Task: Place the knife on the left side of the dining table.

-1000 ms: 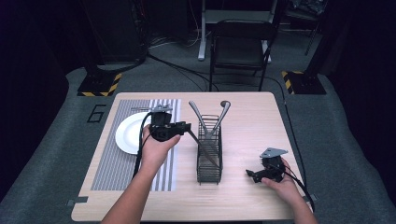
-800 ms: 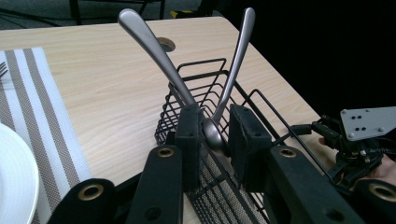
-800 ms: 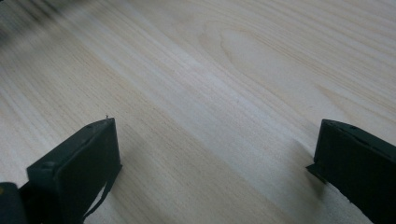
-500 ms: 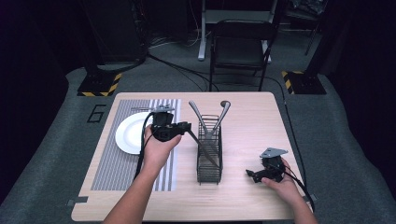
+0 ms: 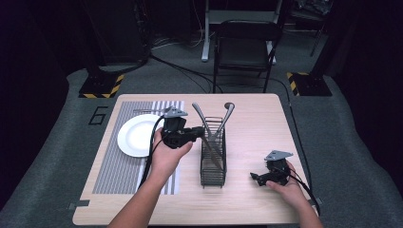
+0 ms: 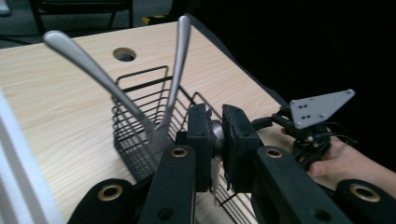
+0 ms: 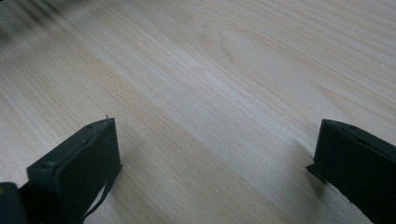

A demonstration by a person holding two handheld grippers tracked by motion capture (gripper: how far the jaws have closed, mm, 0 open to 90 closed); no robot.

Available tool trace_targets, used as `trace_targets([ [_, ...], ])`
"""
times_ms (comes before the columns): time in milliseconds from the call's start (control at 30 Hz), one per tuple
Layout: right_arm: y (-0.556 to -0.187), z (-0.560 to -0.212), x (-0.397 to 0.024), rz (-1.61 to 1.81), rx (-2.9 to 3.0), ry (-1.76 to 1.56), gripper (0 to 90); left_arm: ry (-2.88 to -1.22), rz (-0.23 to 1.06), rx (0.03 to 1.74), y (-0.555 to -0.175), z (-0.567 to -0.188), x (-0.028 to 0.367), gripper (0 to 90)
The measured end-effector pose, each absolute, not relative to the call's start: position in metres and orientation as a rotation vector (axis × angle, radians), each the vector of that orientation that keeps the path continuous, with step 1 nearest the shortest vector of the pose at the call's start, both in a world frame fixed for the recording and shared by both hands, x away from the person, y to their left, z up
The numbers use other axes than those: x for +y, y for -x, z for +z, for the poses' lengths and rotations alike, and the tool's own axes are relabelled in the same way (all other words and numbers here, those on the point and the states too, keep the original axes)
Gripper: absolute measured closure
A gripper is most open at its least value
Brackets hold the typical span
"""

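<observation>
Over the table's middle, my left gripper [image 6: 215, 140] has just been closing and now clamps a utensil handle [image 6: 216, 135] above the wire caddy [image 5: 213, 156], likely to lift it out, while my right gripper [image 5: 257, 177] rests agape near the right edge.

Digit "6" on grey floor [image 5: 98, 115], left of table [image 5: 256, 114]

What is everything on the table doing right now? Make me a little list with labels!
Left gripper: its jaws have just been closing, now shut on the handle of a piece of cutlery at the wire basket
Right gripper: open, nothing between its jaws, low over the bare wooden table
Wire basket: black, standing upright mid-table
Two metal handles: leaning out of the basket, crossing each other
White plate: on the striped placemat, left of the basket
Folding chair: behind the table
</observation>
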State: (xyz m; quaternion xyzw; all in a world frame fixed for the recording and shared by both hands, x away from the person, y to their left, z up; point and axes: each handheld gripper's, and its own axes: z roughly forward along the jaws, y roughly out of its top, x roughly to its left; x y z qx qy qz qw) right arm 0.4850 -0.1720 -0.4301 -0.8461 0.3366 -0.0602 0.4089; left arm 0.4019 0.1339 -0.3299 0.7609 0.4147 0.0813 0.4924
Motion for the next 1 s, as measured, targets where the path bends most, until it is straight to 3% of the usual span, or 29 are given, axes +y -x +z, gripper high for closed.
trace_targets([
  [1000,-0.485,-0.430,-0.172,-0.148,0.845,2.133,0.0,-1.853,0.262,0.964,-0.389,-0.291,0.134,83.4],
])
